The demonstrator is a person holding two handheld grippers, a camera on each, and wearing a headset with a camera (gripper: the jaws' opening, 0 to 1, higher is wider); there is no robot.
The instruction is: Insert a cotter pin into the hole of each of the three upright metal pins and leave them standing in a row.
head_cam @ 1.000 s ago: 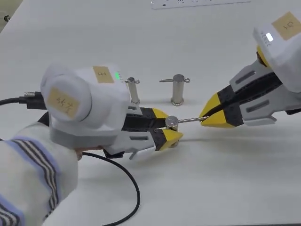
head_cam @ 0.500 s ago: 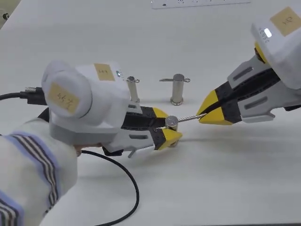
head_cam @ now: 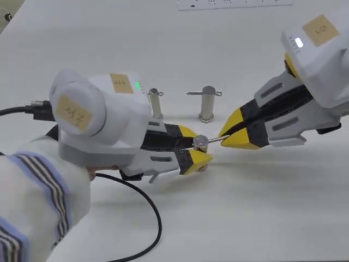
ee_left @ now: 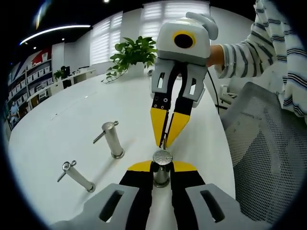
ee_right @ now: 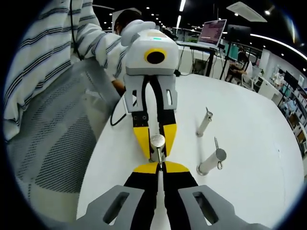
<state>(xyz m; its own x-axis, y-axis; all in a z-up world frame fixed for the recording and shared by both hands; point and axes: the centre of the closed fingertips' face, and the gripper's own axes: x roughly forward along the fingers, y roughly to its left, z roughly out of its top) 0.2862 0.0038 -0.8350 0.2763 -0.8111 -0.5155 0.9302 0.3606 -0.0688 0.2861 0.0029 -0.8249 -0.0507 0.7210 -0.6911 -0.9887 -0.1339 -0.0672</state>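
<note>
1. The flat white workbench [head_cam: 262,213] carries everything. The step in hand is at its near middle, with the finished work farther back.
2. The left gripper [head_cam: 199,152], white-bodied with yellow-and-black jaws, has its jaws pressed together on the shank of the nearest pin, one on each side. It should hold firm so the pin neither turns nor leans and the cross-hole faces right.
3. The right gripper [head_cam: 224,139], of the same make, comes in from the right with its jaws nipped on the wire. It is best pushed straight along the wire's own line, level and slow. Any sideways load would likely bend the wire.
4. The short silver metal pin with a flat round head [head_cam: 200,143] stands upright, long axis vertical, head up. The two far metal pins [head_cam: 207,105] are upright too, each with a wire through it.
5. The thin silver wire cotter pin [head_cam: 215,140] lies nearly level, long axis left-right. Its free tip points left at the pin, just under the head. Whether it has entered the hole I cannot tell.
</note>
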